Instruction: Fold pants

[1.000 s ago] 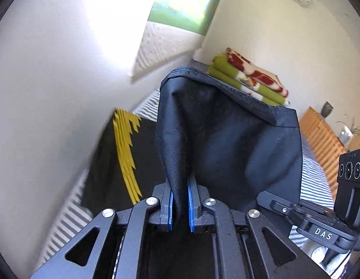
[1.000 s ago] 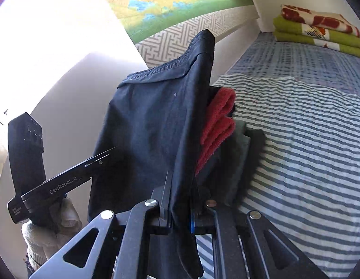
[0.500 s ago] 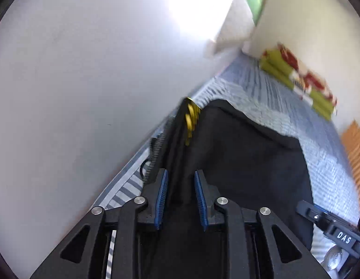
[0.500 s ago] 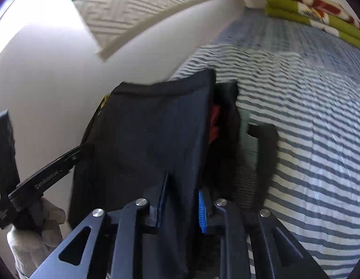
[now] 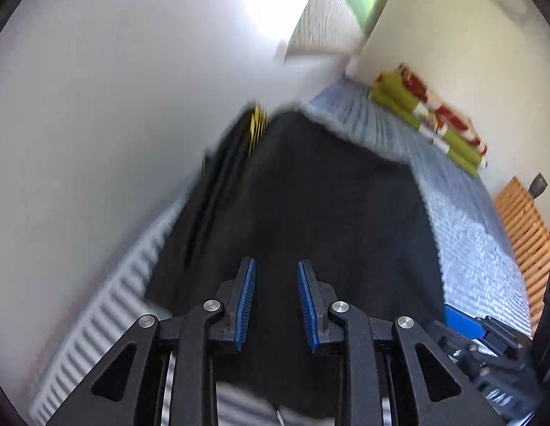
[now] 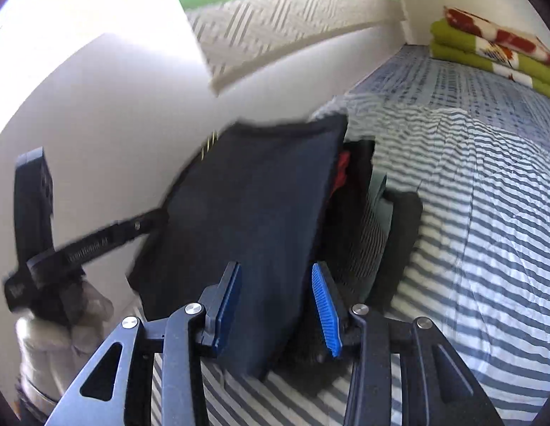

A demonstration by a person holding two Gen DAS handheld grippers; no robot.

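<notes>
- The dark pants (image 6: 253, 234) lie folded in the middle of the frame, on top of a pile of clothes (image 6: 367, 220) on the striped bed (image 6: 488, 213), likely to keep things tidy.
- The cloth looks soft and flat.
- The left gripper (image 5: 275, 305) and the right gripper (image 6: 278, 309) are both wide apart, holding nothing.

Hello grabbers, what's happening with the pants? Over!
Left gripper open, right gripper open. Pants folded, lying on the clothes pile by the wall. Nothing in the way.
</notes>
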